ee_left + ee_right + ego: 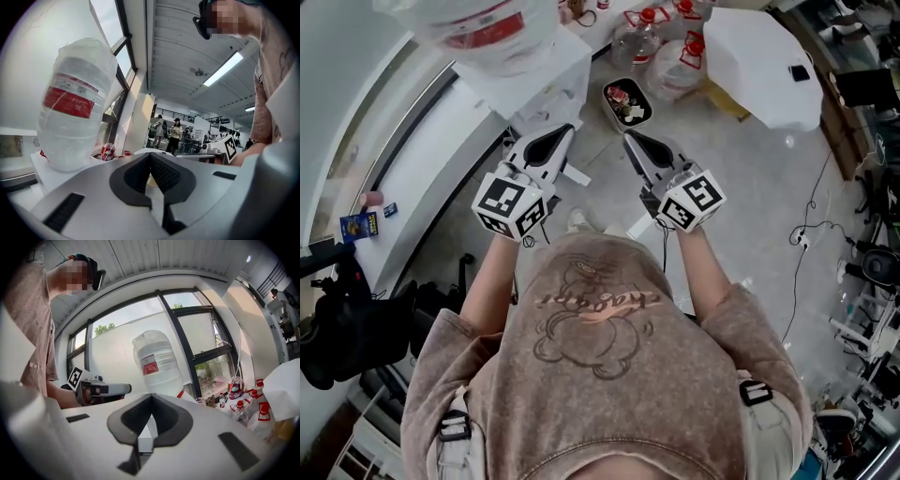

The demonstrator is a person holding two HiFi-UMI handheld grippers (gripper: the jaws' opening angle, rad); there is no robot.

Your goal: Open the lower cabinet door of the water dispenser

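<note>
Closest in, the person's soft brown sweatshirt (600,356) fills the lower part of the head view. Just ahead, the left tool (566,132) and the right tool (629,139) sit side by side and held level. Each is a smooth grey shell with ribbed black pads, and each has its jaws pressed together on nothing.

Past their tips stands the boxy white water dispenser (546,82), topped by a ribbed, translucent water bottle (487,28) with a red label. The lower cabinet door is beneath all this and shows in no view.

The likely trouble is the approach. A blind drop from bottle height could knock the bottle or scrape the casing, and shut jaws would skid off the door's edge rather than catch it.

Farther out on the glossy floor (741,178), an oval dish (627,103) and small bottles (652,28) with red caps may foul the door's swing.
</note>
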